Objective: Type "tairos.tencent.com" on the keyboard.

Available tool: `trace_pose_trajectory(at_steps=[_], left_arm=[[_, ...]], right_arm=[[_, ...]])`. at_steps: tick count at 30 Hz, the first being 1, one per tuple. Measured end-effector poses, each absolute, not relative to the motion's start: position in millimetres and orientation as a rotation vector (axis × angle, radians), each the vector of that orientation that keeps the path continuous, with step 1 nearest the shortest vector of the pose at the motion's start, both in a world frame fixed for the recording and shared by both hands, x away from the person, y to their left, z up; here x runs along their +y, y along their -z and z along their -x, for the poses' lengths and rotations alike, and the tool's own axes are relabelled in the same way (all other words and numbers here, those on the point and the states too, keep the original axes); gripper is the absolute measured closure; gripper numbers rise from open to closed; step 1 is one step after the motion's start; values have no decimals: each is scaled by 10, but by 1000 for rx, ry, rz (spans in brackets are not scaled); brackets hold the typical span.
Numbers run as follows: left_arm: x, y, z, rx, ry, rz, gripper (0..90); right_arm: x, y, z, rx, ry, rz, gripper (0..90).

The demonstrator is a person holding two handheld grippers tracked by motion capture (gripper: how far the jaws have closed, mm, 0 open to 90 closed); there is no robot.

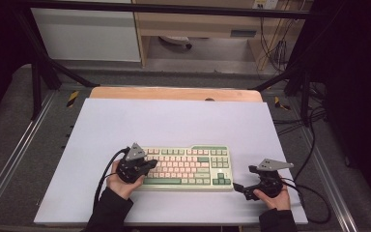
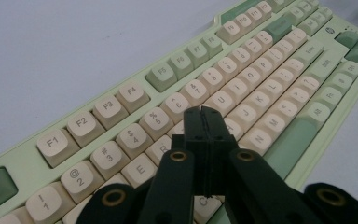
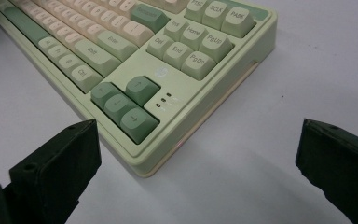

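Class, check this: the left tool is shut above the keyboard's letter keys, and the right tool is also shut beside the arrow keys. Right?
Not quite. The right tool is open: the right gripper view shows its jaws wide apart beside the arrow keys. The left tool is indeed shut above the keyboard.

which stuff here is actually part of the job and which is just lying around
In the job:
keyboard
left gripper, jaws shut, tips over the letter keys
right gripper, jaws open, beside the keyboard's right end

Lying about:
white mat
wooden table edge
loose cables at the right

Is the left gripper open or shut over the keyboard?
Shut: the left gripper has its two jaws pressed together, nothing between, above the keyboard.
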State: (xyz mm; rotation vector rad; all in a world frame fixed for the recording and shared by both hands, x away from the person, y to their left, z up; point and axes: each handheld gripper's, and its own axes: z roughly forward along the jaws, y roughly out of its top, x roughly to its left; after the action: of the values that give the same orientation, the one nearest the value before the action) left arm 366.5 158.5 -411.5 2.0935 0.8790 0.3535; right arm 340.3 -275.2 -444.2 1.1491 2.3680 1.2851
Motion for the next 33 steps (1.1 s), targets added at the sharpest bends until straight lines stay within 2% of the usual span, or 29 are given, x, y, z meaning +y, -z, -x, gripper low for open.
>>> trace_pose_trajectory(at_steps=[33], left_arm=[[2115, 4193, -3555, 962, -377, -2091, 900]], right_arm=[[-2746, 4451, -3405, 2370, -1280, -1144, 5]])
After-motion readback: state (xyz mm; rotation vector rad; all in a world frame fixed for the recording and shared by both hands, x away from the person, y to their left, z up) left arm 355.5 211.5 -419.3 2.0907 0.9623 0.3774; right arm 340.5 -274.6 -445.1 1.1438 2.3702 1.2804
